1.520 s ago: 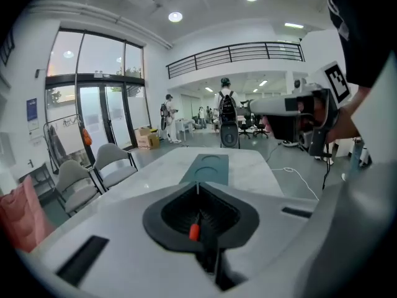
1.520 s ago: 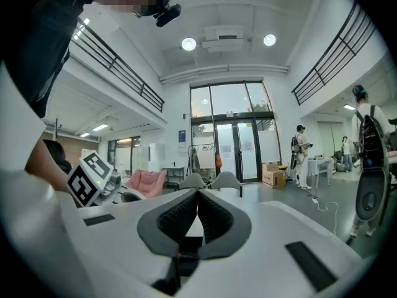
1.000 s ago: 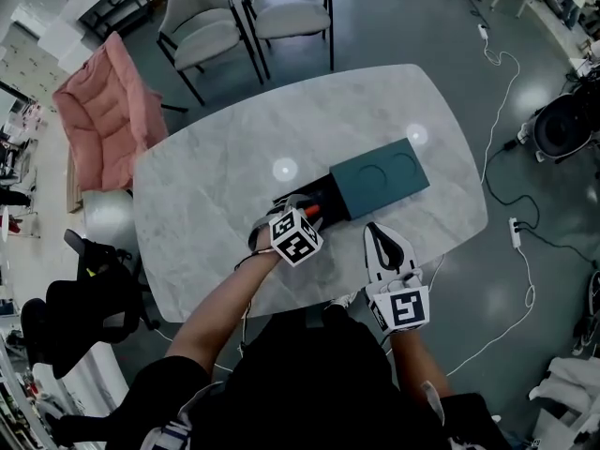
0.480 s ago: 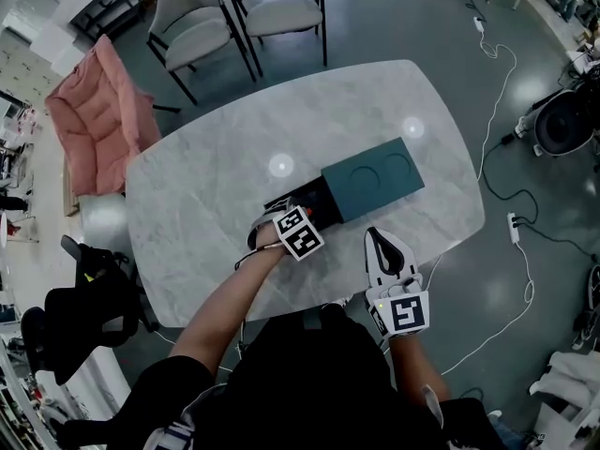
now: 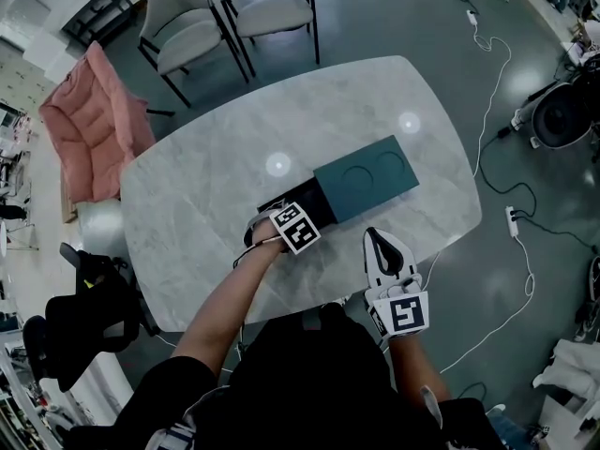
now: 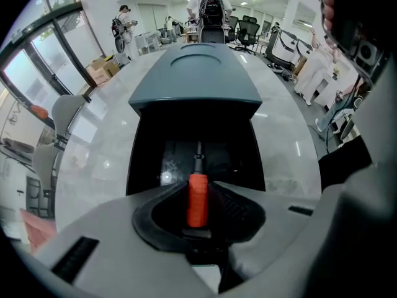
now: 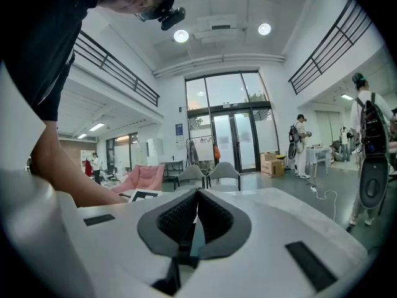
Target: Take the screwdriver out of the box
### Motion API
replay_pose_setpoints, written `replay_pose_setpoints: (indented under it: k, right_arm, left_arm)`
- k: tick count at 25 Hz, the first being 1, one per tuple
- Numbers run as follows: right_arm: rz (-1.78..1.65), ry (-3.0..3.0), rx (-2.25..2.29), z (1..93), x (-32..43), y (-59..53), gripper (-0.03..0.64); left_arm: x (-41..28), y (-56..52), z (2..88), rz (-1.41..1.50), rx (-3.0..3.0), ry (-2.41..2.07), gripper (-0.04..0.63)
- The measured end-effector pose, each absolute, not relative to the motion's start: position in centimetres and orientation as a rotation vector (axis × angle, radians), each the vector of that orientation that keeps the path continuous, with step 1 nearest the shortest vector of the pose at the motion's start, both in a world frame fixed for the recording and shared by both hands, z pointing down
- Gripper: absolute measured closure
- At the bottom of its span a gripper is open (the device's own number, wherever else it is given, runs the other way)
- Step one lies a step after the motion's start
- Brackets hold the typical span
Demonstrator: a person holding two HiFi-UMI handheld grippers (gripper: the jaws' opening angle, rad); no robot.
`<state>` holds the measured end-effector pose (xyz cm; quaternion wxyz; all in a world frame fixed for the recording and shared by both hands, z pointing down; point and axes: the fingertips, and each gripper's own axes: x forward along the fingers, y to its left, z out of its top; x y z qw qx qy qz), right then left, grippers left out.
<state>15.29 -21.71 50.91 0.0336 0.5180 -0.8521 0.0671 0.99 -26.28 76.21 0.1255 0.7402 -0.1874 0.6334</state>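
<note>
A teal box point(image 5: 366, 178) lies on the marble table point(image 5: 197, 186), its black inner tray point(image 5: 277, 202) pulled out toward me. In the tray rests the screwdriver point(image 6: 197, 197), with an orange handle and a dark shaft pointing into the box point(image 6: 195, 79). My left gripper point(image 5: 281, 214) points straight down into the tray. In the left gripper view its jaws point(image 6: 198, 194) are closing, and the pads lie against both sides of the orange handle. My right gripper point(image 5: 380, 244) hovers level by the table's near edge, shut with nothing in it point(image 7: 197, 213).
Two grey chairs point(image 5: 187, 26) point(image 5: 267, 3) stand beyond the table's far side, and a pink armchair point(image 5: 89, 120) at far left. Cables and a power strip point(image 5: 511, 218) lie on the floor at right. A black stand point(image 5: 84, 298) is at near left.
My left gripper has sunk lower into the open tray at the box's near end. The right gripper has stayed by the table's near edge.
</note>
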Motion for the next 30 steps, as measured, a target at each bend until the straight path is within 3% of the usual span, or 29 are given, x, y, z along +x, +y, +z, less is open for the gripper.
replay_pose_setpoints:
  k: [14, 30]
  right_arm:
    - [0.200, -2.634, 1.587, 50.7, 14.7, -21.1, 0.594]
    - [0.156, -2.706, 1.529, 49.4, 11.3, -21.1, 0.594]
  left_arm:
    - [0.5, -26.4, 75.0, 1.901, 2.135, -0.514, 0.499]
    - [-5.7, -25.5, 69.0, 1.876, 2.146, -0.744, 0.497]
